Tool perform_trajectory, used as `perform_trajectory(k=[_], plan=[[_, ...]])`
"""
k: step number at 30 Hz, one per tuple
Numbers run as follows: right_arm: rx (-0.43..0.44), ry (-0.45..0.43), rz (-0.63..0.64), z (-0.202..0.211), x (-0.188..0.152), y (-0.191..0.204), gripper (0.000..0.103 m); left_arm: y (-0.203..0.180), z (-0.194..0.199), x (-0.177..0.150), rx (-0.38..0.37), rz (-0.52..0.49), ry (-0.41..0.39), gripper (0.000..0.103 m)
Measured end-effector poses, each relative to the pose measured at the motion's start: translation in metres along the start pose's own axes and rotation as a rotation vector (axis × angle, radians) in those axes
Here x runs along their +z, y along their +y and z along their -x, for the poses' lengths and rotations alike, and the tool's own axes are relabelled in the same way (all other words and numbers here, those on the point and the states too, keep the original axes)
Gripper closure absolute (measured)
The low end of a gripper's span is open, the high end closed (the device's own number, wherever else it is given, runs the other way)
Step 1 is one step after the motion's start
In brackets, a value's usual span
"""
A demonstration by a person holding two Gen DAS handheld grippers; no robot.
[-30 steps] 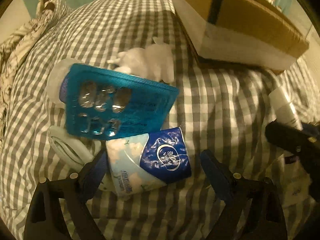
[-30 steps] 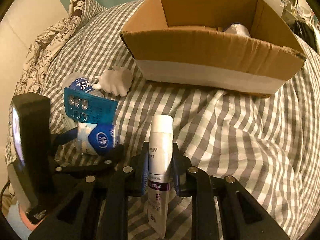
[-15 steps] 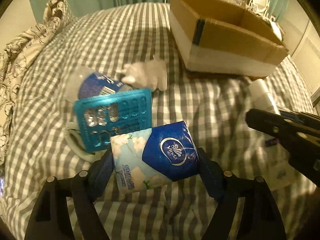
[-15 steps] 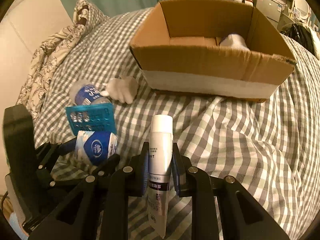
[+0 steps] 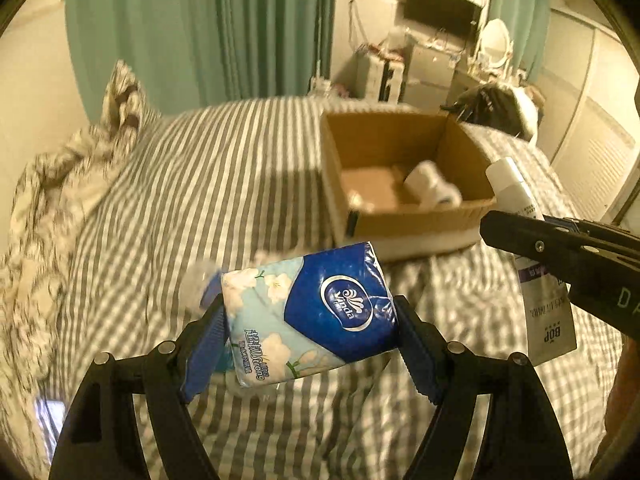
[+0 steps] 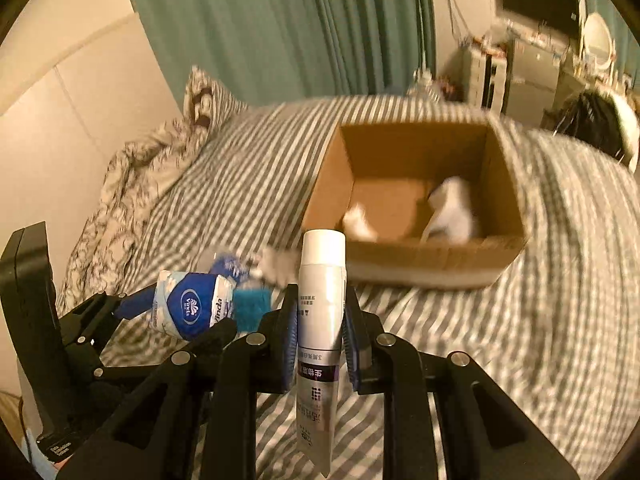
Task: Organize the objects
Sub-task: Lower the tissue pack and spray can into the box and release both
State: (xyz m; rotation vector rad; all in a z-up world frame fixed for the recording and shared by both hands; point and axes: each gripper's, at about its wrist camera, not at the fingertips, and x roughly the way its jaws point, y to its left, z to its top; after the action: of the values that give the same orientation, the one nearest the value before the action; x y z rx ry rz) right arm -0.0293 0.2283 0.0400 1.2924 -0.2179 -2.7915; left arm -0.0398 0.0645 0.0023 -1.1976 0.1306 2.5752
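Note:
My left gripper (image 5: 310, 320) is shut on a blue and white tissue pack (image 5: 308, 316) and holds it above the checked bed. The pack also shows in the right wrist view (image 6: 192, 306). My right gripper (image 6: 320, 320) is shut on a white tube (image 6: 320, 312) with a purple label, cap pointing forward; it also shows at the right of the left wrist view (image 5: 528, 256). An open cardboard box (image 6: 432, 260) stands on the bed ahead of both grippers, with white items (image 6: 452, 208) inside.
A teal blister pack (image 6: 252, 306), a blue-labelled bottle (image 6: 224, 266) and a white soft item (image 6: 276, 262) lie on the bed left of the box. A patterned pillow (image 6: 152, 168) lies at the far left. Curtains (image 6: 280, 28) and furniture (image 6: 520, 68) stand behind.
Both grippers have lifted with their loads and tilted up, so the box interior and the room now show. The tissue pack has left the bed and the blister pack.

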Motion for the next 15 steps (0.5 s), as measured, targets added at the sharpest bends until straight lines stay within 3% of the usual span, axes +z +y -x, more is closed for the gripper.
perform_trajectory(k=[9,15], plan=[[-0.069,-0.111,-0.011,0.019,0.066,-0.033,0.084,-0.024,0.002,0.081,-0.035,-0.026,-0.109,0.023],[-0.090,-0.126,-0.038,0.001,0.097,-0.066,0.084,-0.046,-0.029,0.121,-0.048,-0.073,-0.126,0.023]])
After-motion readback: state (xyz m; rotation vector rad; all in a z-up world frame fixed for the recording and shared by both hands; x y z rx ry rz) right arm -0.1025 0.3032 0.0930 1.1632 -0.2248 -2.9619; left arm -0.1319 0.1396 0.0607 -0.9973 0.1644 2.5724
